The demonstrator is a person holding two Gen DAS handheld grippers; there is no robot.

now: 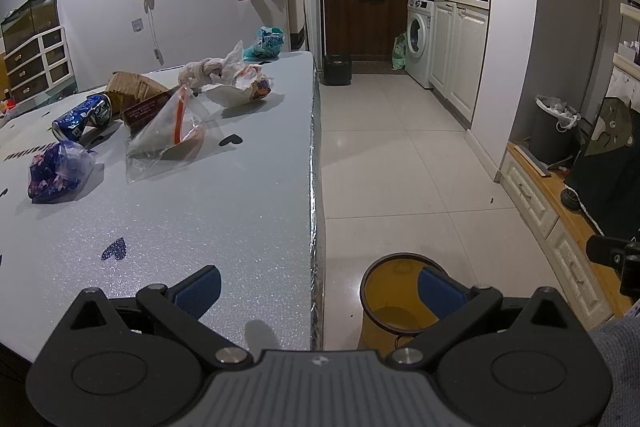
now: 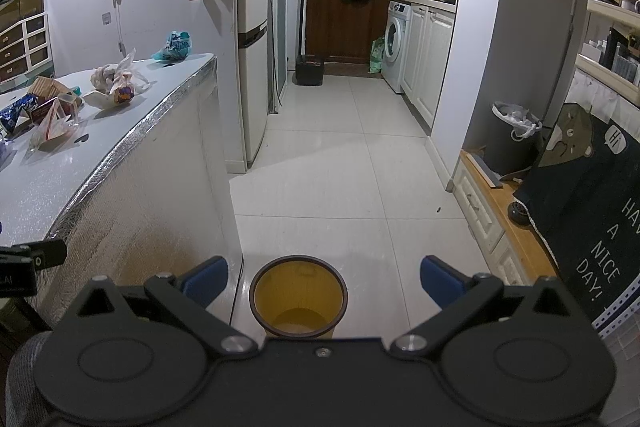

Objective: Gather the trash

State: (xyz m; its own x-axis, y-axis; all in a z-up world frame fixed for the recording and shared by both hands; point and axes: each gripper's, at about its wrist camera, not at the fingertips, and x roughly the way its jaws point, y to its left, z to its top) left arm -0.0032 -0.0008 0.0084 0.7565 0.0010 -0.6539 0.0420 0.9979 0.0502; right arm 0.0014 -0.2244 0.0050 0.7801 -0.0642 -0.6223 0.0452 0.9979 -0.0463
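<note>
Left wrist view shows your trash scattered along the far half of the counter (image 1: 240, 211): a crumpled purple wrapper (image 1: 56, 173) nearest you, a clear zip bag (image 1: 168, 135) just beyond it, a dented blue can (image 1: 82, 117), torn cardboard (image 1: 134, 89), a knotted plastic bag (image 1: 212, 69) beside a paper bowl (image 1: 240, 93), and a teal packet (image 1: 266, 45) at the far end. All of it looks light. The wrapper and bags are soft and will crush, so pinch a bunched fold rather than a flat face (the zip bag's film is probably slippery). The can is stiffer; take it across its dented waist.

Your left tongs (image 1: 318, 287) hang released, jaws spread wide, straddling the counter's edge: one pad over the surface, the other over the yellow bin (image 1: 384, 311) on the floor. They hold nothing and point level, well short of the wrapper.

Your right tongs (image 2: 324, 281) are likewise spread and empty, off the counter's side, aimed slightly downward with the bin's mouth centred between the pads. It looks empty.
</note>
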